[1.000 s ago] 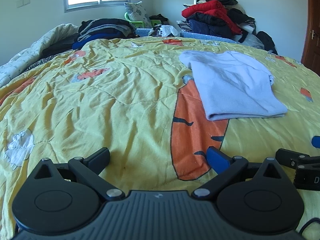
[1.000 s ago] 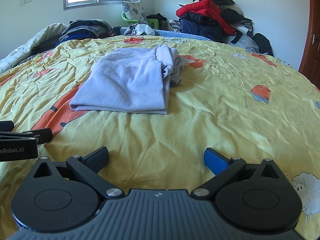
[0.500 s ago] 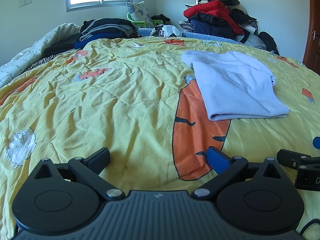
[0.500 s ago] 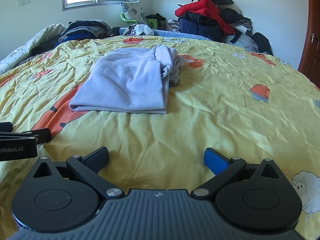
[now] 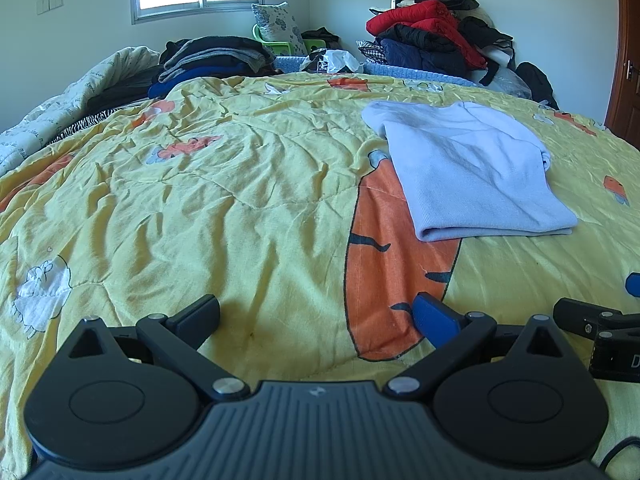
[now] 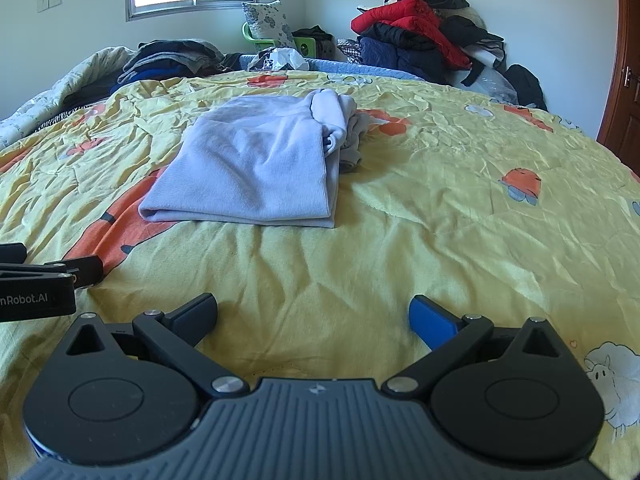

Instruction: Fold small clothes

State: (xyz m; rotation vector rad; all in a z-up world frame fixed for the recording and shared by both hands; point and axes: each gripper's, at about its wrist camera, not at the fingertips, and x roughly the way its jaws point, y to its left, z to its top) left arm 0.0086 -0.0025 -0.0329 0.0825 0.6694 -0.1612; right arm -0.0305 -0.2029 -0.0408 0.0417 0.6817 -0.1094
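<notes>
A light lavender garment lies folded flat on the yellow bedspread, ahead and to the right of my left gripper. In the right wrist view the garment lies ahead and slightly left of my right gripper, with a bunched sleeve at its right edge. Both grippers are open and empty, low over the bedspread near its front edge, well short of the garment. The right gripper's fingers show at the right edge of the left wrist view.
A pile of dark folded clothes sits at the far left of the bed. A heap of red and dark jackets is stacked at the far right against the wall. A wooden door stands at the right.
Both views have shifted very slightly; the garment lies as before and both grippers stay open.
</notes>
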